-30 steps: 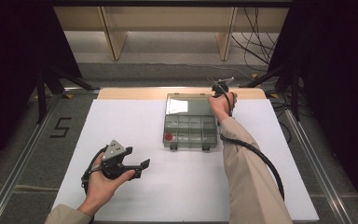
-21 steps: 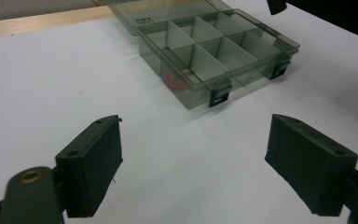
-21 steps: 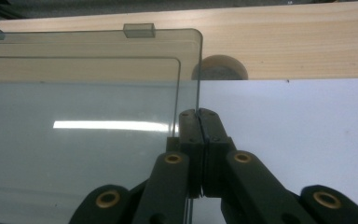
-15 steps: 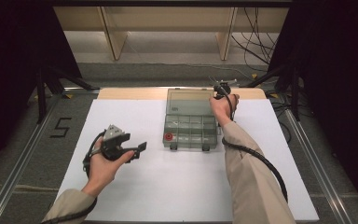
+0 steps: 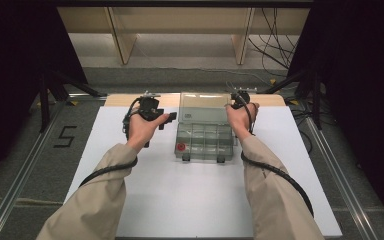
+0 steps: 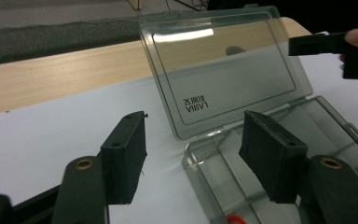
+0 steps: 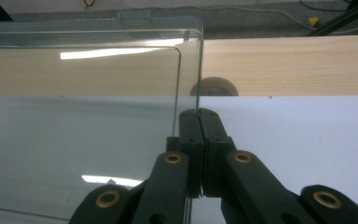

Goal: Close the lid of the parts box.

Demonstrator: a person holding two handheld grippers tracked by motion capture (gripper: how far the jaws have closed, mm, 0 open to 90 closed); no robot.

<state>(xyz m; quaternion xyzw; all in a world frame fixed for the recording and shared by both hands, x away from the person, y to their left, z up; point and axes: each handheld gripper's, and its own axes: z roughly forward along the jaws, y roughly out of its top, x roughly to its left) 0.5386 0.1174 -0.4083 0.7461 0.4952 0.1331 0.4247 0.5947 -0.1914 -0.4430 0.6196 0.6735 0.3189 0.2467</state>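
The left gripper point(image 5: 164, 120) has come up the table from down near the person and now sits just to the left of the clear box point(image 5: 204, 142), with its tips aimed at the box's back corner. Its jaws have just been closing, but they are still apart and nothing is between them; in the left gripper view the see-through lid point(image 6: 223, 65) stands up right in front of them. The right gripper point(image 7: 199, 122) is pinched shut on the lid's side edge and holds the lid up (the lid is so thin that the two jaws look like they touch). The box lies open on the white sheet point(image 5: 130, 200), between the two grippers. A second ago the left gripper was far from the box and the right one was already at the lid. I think the left one is coming to help, maybe to hold the box or the lid steady.
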